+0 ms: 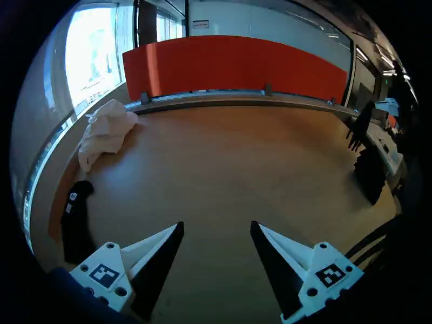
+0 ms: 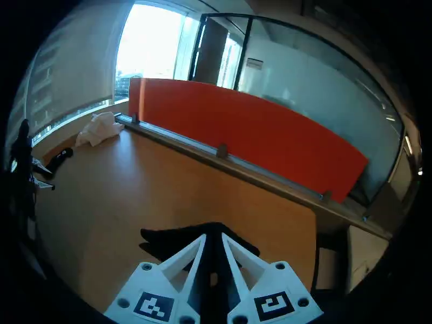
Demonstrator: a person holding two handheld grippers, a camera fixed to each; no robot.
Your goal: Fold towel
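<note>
A black towel [image 2: 178, 240] lies bunched on the wooden table [image 2: 135, 183] near its right end. My right gripper [image 2: 213, 237] is shut on it, with dark cloth filling the narrow gap between the white fingers. In the left gripper view the same black towel [image 1: 371, 174] shows as a dark heap at the table's right edge. My left gripper [image 1: 216, 225] hovers open over bare wood [image 1: 227, 162], holding nothing. A crumpled white towel [image 1: 105, 132] sits at the far left corner, and it is small in the right gripper view [image 2: 100, 128].
An orange divider panel [image 1: 232, 65] on a metal rail runs along the table's back edge. A small black object [image 1: 75, 216] lies by the left edge. A dark upright shape [image 1: 359, 127] stands behind the black towel. Windows lie beyond the left side.
</note>
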